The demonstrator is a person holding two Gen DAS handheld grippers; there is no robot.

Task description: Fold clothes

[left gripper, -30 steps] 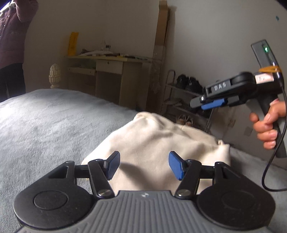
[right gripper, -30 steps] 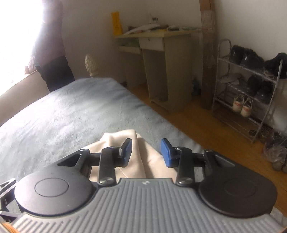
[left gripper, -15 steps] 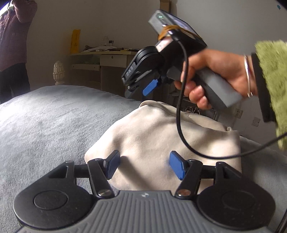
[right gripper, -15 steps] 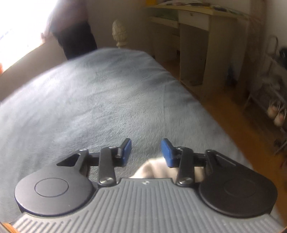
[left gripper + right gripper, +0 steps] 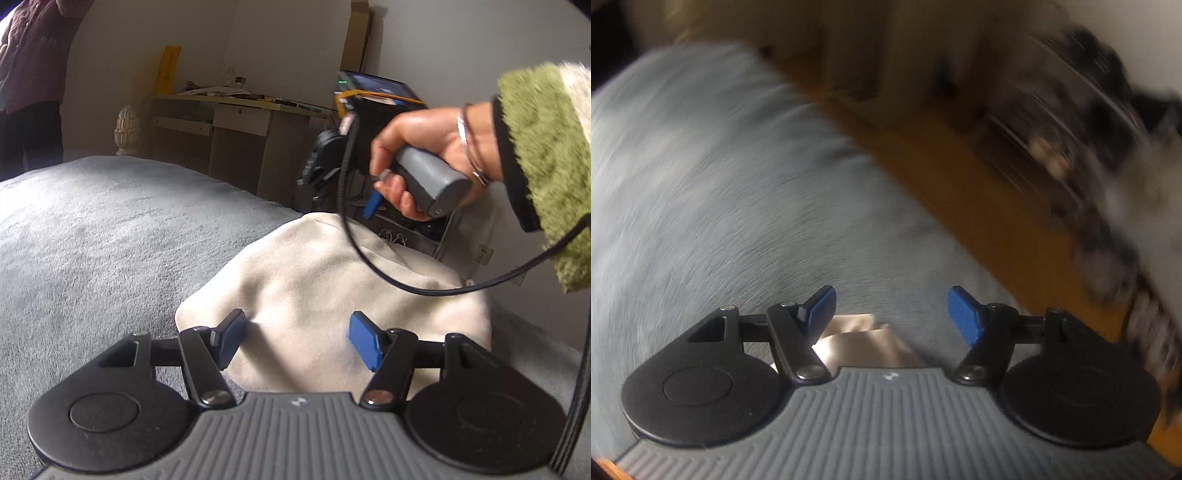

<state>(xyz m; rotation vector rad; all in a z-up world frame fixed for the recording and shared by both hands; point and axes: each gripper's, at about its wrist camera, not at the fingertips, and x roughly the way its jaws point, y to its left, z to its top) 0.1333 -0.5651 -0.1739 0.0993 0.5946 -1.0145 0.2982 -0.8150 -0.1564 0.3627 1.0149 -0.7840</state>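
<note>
A cream garment (image 5: 325,288) lies folded in a soft heap on the grey-blue bed (image 5: 92,229). My left gripper (image 5: 297,341) hovers over its near edge, open, both blue pads resting just above the cloth without pinching it. In the left wrist view, a hand in a green fleece sleeve holds the right gripper above the garment's far end, tilted steeply down. The right wrist view is blurred by motion. There my right gripper (image 5: 890,314) has its jaws opening with nothing between the pads. A corner of the cream garment (image 5: 864,343) shows just beneath its left finger.
A wooden desk (image 5: 240,118) stands beyond the bed, with orange floor (image 5: 960,177) and a shoe rack (image 5: 1071,129) past the bed's edge. A person (image 5: 29,74) stands at the far left. A black cable (image 5: 369,258) hangs over the garment.
The right gripper swung in from the right to above the garment's far end, tipped downward, and its jaws widened. The left gripper stayed where it was, still open.
</note>
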